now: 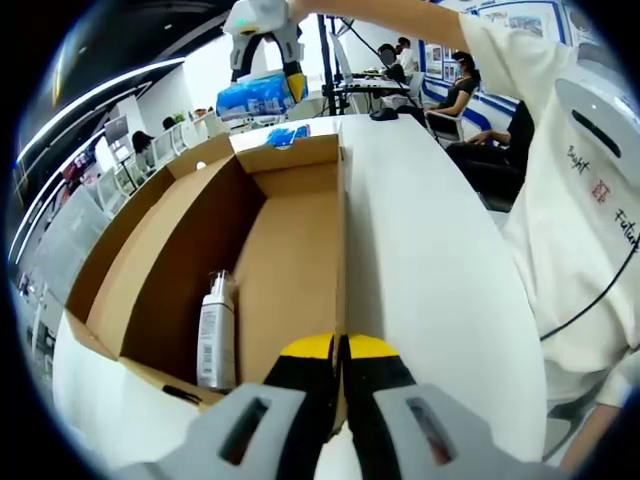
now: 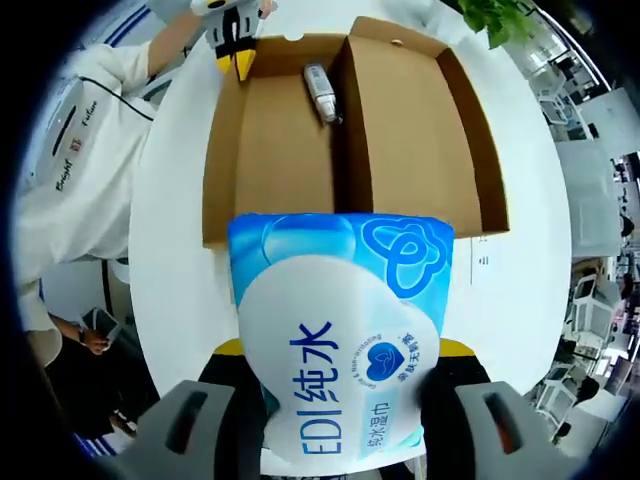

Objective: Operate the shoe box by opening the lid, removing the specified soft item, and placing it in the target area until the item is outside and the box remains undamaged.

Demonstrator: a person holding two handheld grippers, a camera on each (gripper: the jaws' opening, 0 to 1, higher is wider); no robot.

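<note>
Left gripper (image 1: 340,350): your yellow-tipped jaws are pressed together on the edge of the box wall (image 1: 340,250), low in the left gripper view.
Right gripper (image 2: 335,370): your jaws are clamped on the blue wipes pack (image 2: 335,340), one either side of it (in the left gripper view it hangs raised above the far end).
Your arm (image 1: 400,15): outstretched, reaching to the raised right gripper.

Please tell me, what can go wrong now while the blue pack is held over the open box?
The right gripper holds the soft wipes pack only by its lower end, so it may sag or slip back into the box. The left gripper pinches the box wall; pulling hard could bend the cardboard.
</note>
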